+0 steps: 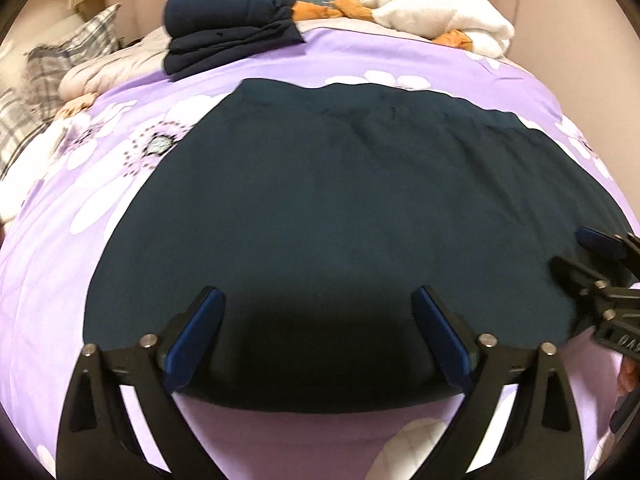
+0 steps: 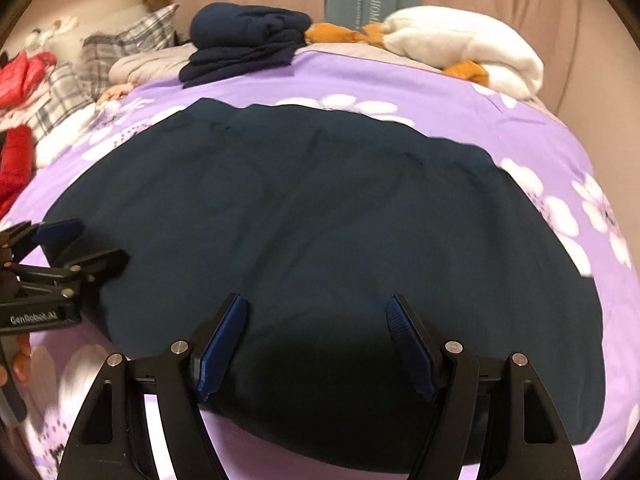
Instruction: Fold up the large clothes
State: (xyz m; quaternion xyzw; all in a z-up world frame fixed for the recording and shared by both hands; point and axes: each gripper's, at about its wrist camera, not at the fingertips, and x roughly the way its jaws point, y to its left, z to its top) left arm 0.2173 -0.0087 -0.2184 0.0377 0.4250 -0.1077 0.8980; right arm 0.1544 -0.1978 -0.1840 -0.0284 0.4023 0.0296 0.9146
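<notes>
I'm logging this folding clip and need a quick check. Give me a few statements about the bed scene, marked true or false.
1. Both grippers, left gripper and right gripper, are open. True.
2. The dark garment lies spread flat on the purple floral cover. True.
3. The folded navy pile sits on the spread garment. False: it rests apart, farther back.
4. The white blanket is at the far left. False: far right.

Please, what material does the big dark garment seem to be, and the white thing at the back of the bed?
The large dark teal garment spread flat on the purple flowered bedcover looks like thin matte woven cloth: no shine, only fine shallow creases; the fibre cannot be told. The white bundle looks like soft fleece or plush: thick, fuzzy, with rounded folds.
</notes>
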